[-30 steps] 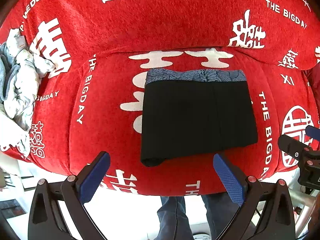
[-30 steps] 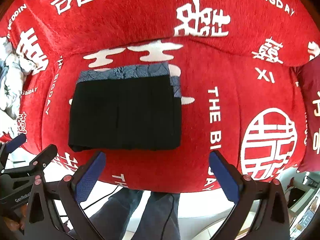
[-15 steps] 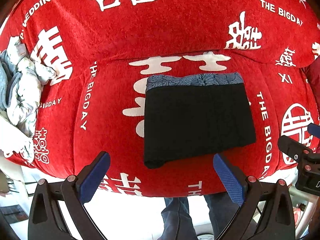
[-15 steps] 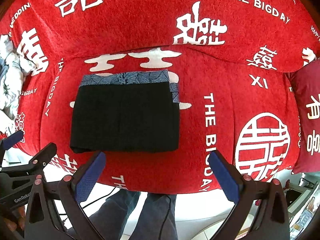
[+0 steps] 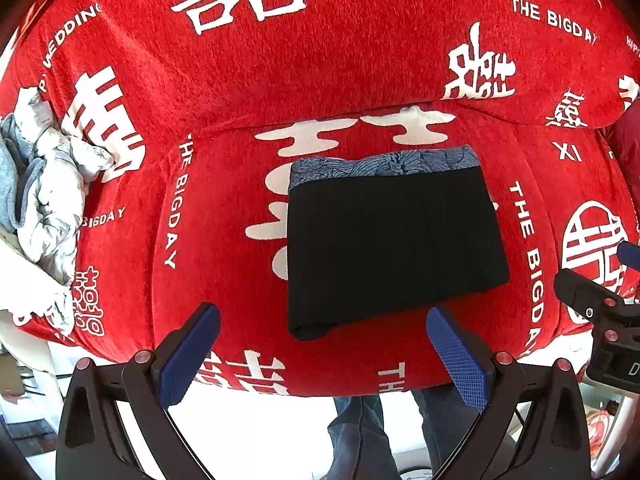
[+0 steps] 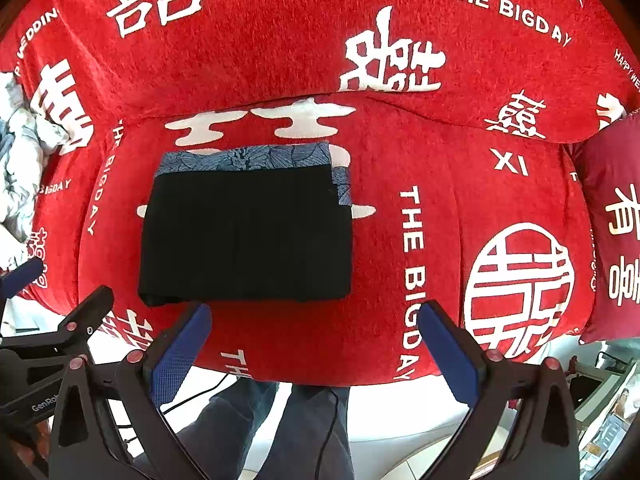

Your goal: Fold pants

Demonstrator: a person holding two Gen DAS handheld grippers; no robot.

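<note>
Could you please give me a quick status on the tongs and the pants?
Left tongs and right tongs open, empty. Black pants folded flat on red sofa cover. Nothing in the way.

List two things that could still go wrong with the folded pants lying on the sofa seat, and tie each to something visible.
1. The folded black pants lie near the front edge of the red printed sofa cover; a nudge might slide them off.
2. Both the left gripper and the right gripper are open, close to the pants' near edge; a careless move could snag the loose front-left corner and undo the fold.
</note>
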